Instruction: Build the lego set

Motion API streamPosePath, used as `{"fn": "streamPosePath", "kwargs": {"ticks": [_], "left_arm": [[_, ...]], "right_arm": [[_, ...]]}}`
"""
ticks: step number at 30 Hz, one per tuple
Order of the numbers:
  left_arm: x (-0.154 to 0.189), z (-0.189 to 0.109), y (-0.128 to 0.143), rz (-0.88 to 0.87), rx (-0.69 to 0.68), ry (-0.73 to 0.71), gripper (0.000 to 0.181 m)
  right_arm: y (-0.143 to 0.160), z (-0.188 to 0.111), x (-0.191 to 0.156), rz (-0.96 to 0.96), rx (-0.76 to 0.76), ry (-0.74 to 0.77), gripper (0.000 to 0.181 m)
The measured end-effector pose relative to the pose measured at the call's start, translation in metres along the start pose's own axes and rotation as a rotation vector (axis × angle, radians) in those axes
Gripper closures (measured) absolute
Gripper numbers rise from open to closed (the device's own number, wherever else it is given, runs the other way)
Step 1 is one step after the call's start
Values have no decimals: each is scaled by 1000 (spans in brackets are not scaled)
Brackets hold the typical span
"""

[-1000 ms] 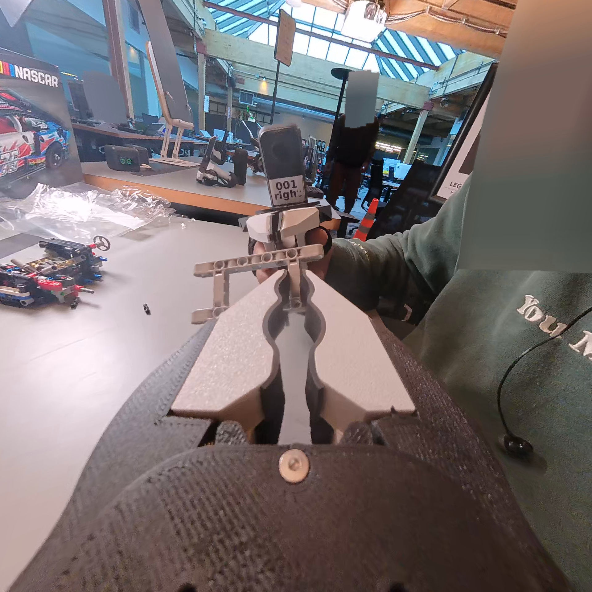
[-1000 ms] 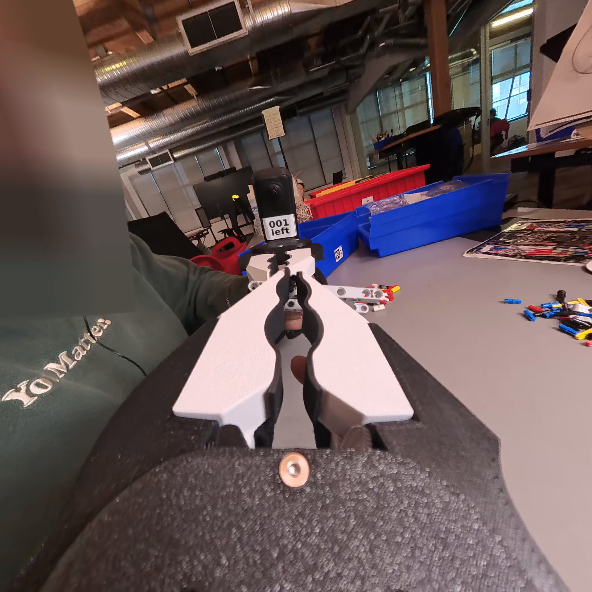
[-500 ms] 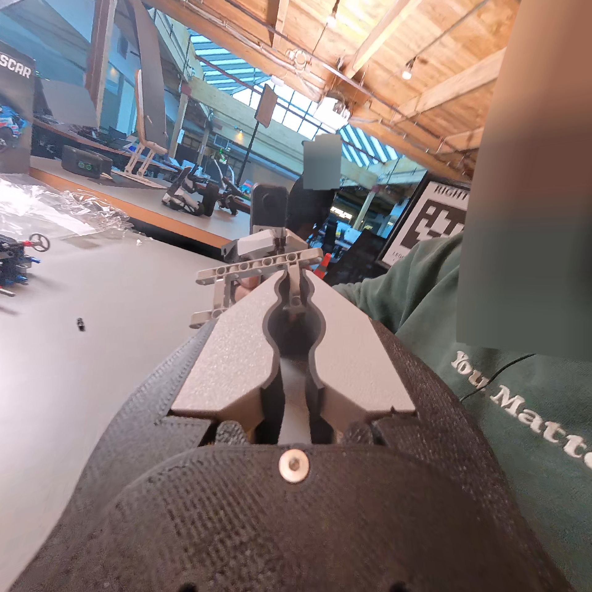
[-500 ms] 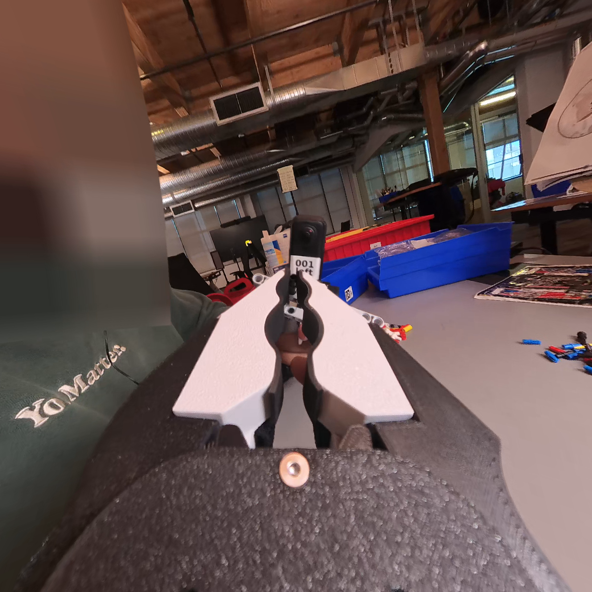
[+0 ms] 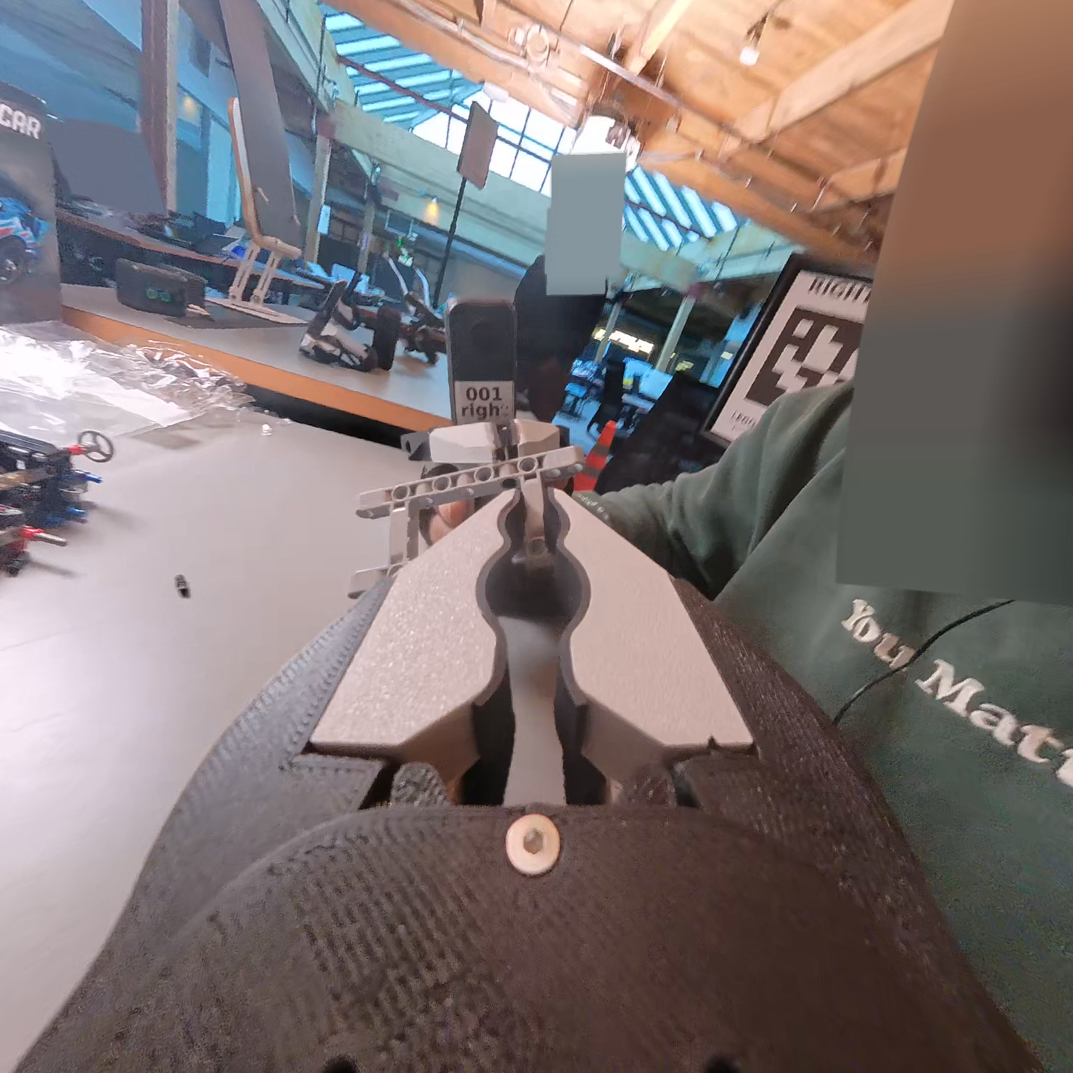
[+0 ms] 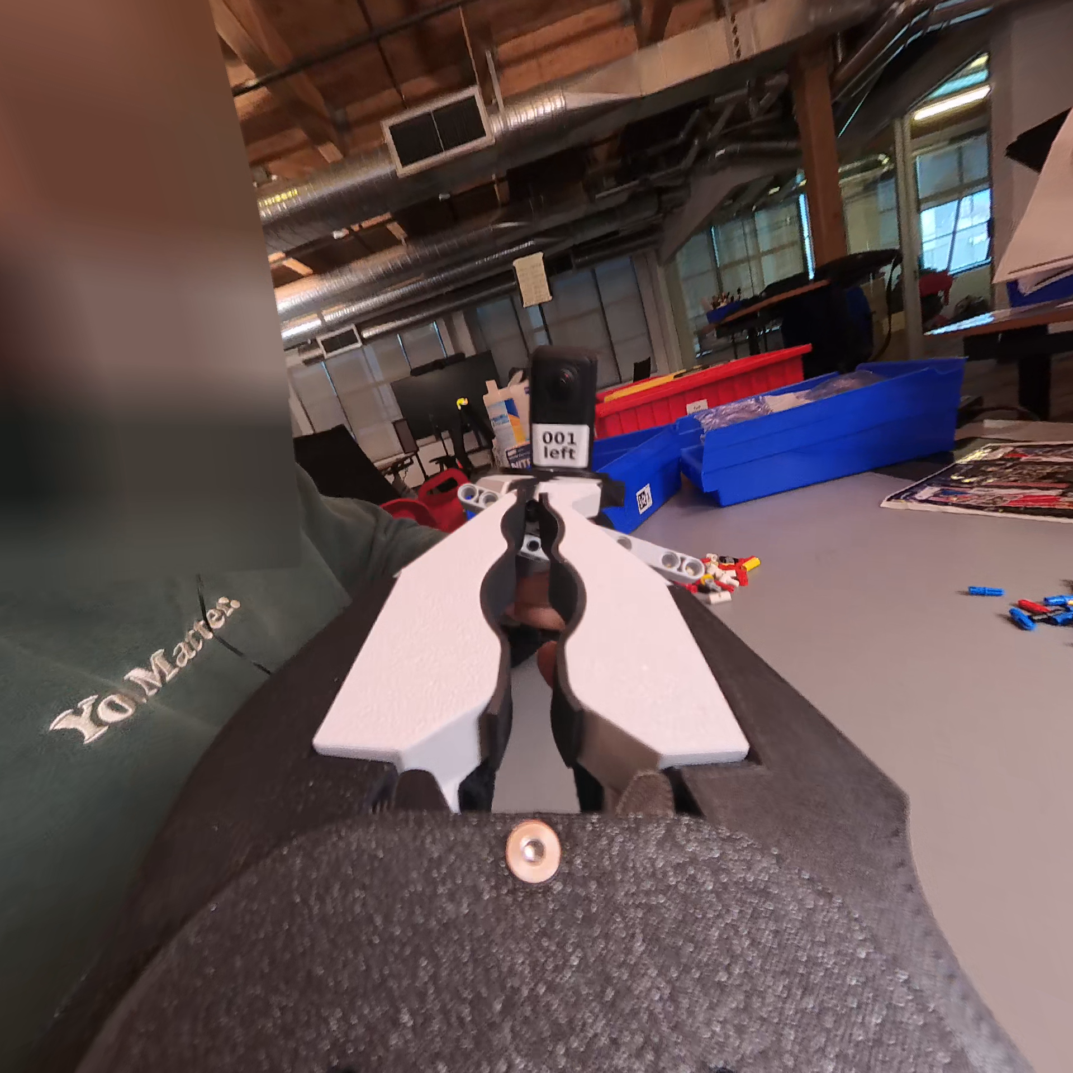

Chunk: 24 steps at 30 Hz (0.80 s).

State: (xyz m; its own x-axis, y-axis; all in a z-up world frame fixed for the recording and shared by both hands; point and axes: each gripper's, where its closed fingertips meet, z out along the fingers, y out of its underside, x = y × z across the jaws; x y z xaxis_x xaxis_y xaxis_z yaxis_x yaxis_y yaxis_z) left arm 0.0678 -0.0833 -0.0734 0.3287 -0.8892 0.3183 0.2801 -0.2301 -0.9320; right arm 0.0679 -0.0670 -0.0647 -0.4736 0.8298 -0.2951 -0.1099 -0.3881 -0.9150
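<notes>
Left gripper (image 5: 533, 511) clamped on grey lego frame (image 5: 464, 482) at its fingertips, right gripper (image 6: 537, 511) opposite, tips pinched together on a small black pin (image 6: 531, 511), touching frame.

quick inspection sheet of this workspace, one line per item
surface: grey table, mostly bare near the grippers
job's things: grey beam frame held up between both grippers; partly built car chassis at far left; loose coloured pieces; instruction booklet
clutter: clear plastic bags; small black pin alone on the table
grippers: left gripper shut on the frame's short arm; right gripper closed on a small dark part at the frame
cables: thin black cord across the green sweatshirt
surroundings: blue bins, red bin, orange cone
</notes>
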Motion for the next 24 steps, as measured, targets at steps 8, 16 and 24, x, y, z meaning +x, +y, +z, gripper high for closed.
{"fn": "streamPosePath", "kwargs": {"ticks": [8, 16, 24], "left_arm": [[-3, -5, 9, 164, -125, -81, 177], [-4, -3, 22, 194, -204, -93, 177], [-17, -6, 35, 180, -271, -129, 177]], "right_arm": [[6, -11, 6, -95, -97, 30, 173], [17, -5, 3, -117, -150, 21, 176], [32, -13, 16, -203, -306, 63, 175]]}}
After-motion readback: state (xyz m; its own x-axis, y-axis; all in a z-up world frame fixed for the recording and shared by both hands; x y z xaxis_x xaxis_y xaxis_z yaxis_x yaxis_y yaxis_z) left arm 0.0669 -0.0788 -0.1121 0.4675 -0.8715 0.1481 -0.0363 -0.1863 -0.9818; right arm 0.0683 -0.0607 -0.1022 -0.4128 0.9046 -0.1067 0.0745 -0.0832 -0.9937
